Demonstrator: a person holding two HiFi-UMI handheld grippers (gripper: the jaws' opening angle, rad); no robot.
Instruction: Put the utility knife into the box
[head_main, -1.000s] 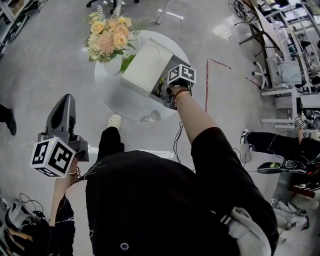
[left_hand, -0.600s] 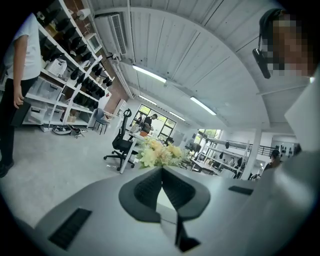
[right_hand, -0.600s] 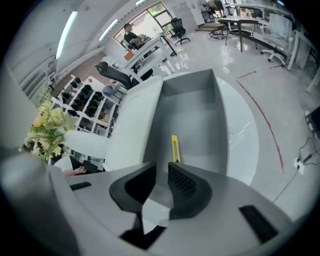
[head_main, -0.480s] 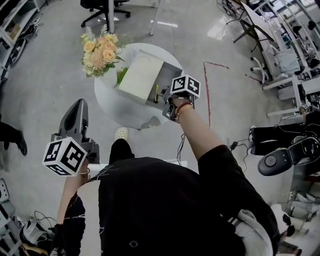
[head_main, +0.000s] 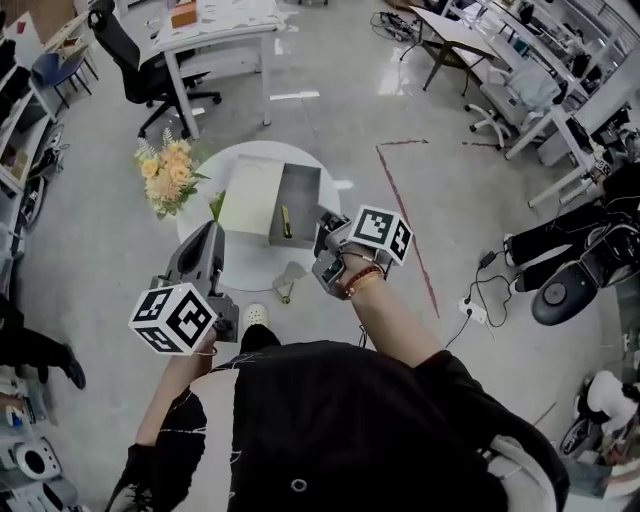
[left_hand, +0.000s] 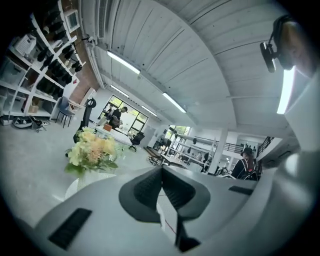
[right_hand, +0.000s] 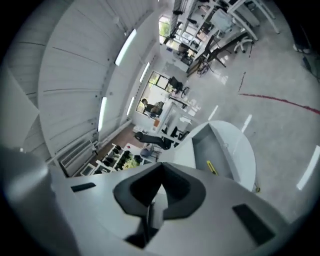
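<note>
- Holding a grey two-jaw left gripper (head_main: 207, 232) low and close to the body, the person in a black top keeps the left elbow bent. The jaws point forward at the near left rim of a round white table (head_main: 250, 262).
- Its jaws are pressed together with nothing between them.
- A cube on that gripper bears black-and-white square marker patterns.
- The right arm reaches forward and is nearly straight, its forearm bare, with a red band (head_main: 361, 277) at the wrist.
- The grey right gripper (head_main: 324, 230) hangs over the table's near right rim, just beside the box. Its jaws are also closed on nothing, and its own cube carries the same kind of markers.
- A small pale object (head_main: 285, 288), too small to tell, lies at the table's near edge, on a bare stretch of top.
- The open grey rectangular box (head_main: 300, 190) sits on the middle of the table, its white lid (head_main: 249, 194) lying against its left side.
- The slim yellow utility knife (head_main: 285, 222) lies inside the box, on its floor, toward the near end.
- A bouquet of yellow and peach flowers (head_main: 164, 174) stands at the table's left edge.
- Polished grey floor lies open all round the table. A red tape line (head_main: 404, 210) crosses it to the right.
- Beyond stand a white desk (head_main: 215, 22) and a black office chair (head_main: 128, 62).
</note>
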